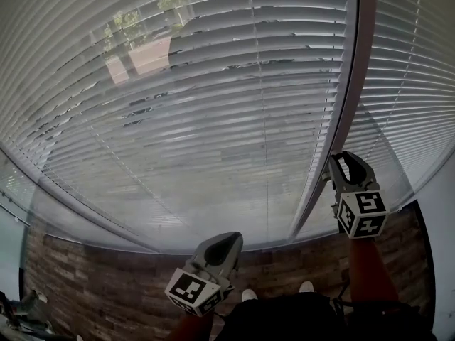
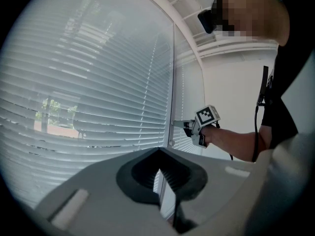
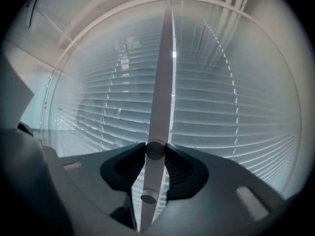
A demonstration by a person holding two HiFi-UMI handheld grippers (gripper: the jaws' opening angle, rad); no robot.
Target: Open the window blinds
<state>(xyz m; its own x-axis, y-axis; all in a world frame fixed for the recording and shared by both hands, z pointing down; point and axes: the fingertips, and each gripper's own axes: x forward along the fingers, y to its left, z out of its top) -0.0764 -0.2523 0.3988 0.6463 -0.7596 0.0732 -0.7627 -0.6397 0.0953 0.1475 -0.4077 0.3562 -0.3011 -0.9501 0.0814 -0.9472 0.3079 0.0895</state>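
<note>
The window blinds (image 1: pixel 213 119) consist of narrow, pale horizontal slats, slightly curved in section, hanging in two panels with thin vertical cords running through them. The slats lie tilted near flat against one another, so only slivers of the outdoor scene show between them. A flat, smooth vertical frame post (image 3: pixel 164 82) separates the two panels.

Right hand-held gripper (image 1: pixel 341 159): positioned at the frame post and pointing level. Its two ribbed dark pads pinch a small round grey knob (image 3: pixel 155 150) mounted on the post, one pad on each side. A second knob of the same cylindrical shape (image 3: pixel 148 197) sits lower on the post, clear of the jaws. The marker cube (image 1: pixel 362 214) at the rear of the body carries black-and-white square patterns.

Left hand-held gripper (image 1: pixel 231 240): held lower and well apart from the right unit, facing the left panel. Its jaws are pressed together at the tips, with nothing between them. The body is smooth matt grey plastic.

The floor (image 1: pixel 106 283) beneath the window shows brown wood-grain planks.
</note>
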